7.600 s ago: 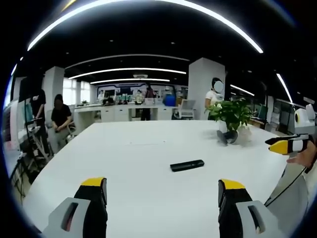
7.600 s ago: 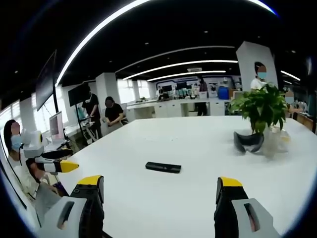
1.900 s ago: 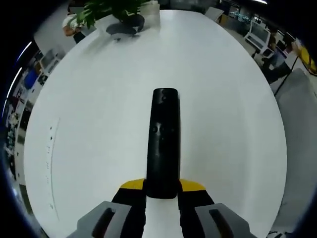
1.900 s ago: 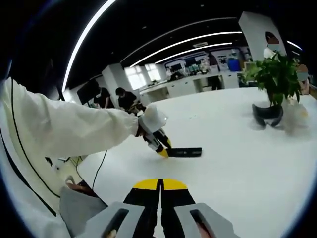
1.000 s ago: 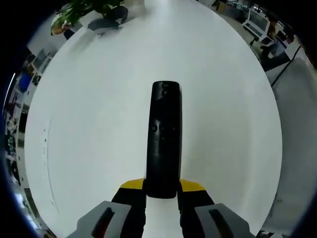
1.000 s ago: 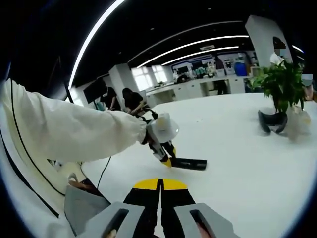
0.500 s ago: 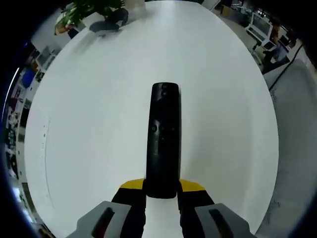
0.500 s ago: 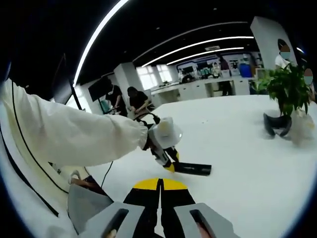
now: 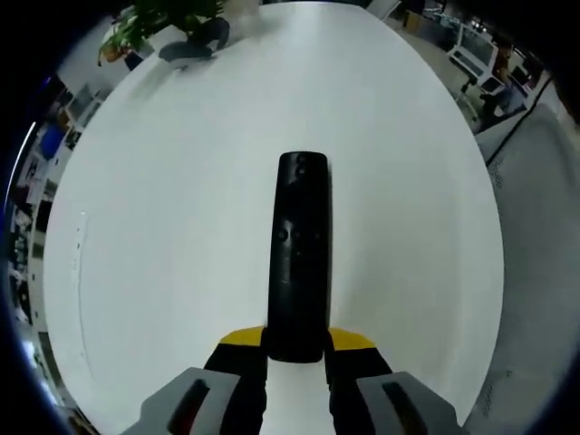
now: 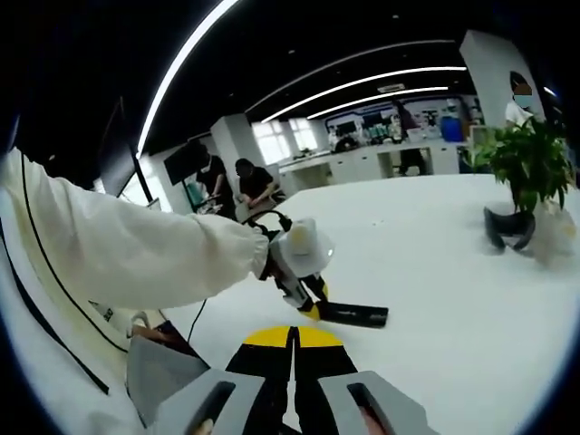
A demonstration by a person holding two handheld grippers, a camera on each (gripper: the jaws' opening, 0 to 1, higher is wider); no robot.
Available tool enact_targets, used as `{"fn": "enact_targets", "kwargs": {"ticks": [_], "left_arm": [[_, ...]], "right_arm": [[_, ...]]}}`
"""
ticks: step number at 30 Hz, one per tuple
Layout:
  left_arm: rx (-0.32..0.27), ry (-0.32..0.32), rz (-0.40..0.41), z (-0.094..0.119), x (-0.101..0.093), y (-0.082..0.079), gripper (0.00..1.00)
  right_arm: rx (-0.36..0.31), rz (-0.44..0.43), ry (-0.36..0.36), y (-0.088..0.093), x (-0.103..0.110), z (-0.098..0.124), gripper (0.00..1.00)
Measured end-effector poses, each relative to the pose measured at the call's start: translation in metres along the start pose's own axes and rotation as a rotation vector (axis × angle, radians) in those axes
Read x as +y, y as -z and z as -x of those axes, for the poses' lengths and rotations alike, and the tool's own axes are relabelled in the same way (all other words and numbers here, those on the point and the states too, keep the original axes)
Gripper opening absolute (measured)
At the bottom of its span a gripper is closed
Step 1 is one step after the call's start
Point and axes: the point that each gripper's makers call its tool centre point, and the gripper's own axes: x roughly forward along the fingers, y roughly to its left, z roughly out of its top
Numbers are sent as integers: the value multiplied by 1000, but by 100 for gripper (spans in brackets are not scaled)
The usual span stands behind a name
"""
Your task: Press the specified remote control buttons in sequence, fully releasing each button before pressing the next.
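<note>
2 grippers unchanged: left gripper (image 9: pixel 297 343) still clamps the remote (image 9: pixel 300 254), pointing to 12 o'clock over the bench (image 9: pixel 163 227); right gripper (image 10: pixel 292 337) stays closed, empty.

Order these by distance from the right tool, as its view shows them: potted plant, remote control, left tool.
1. Left tool: just ahead, clamping the remote's near end.
2. Remote control: flat on the white table, stretching rightward.
3. Potted plant: far right, beyond everything.
</note>
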Motion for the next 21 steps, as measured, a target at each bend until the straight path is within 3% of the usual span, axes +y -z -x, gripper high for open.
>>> {"fn": "enact_targets", "kwargs": {"ticks": [7, 21], "left_arm": [[6, -5, -5, 1, -12, 0, 23], [-51, -5, 30, 1, -24, 0, 23]], "right_arm": [[14, 7, -1, 4, 2, -1, 0], [32, 15, -20, 6, 8, -3, 0]]}}
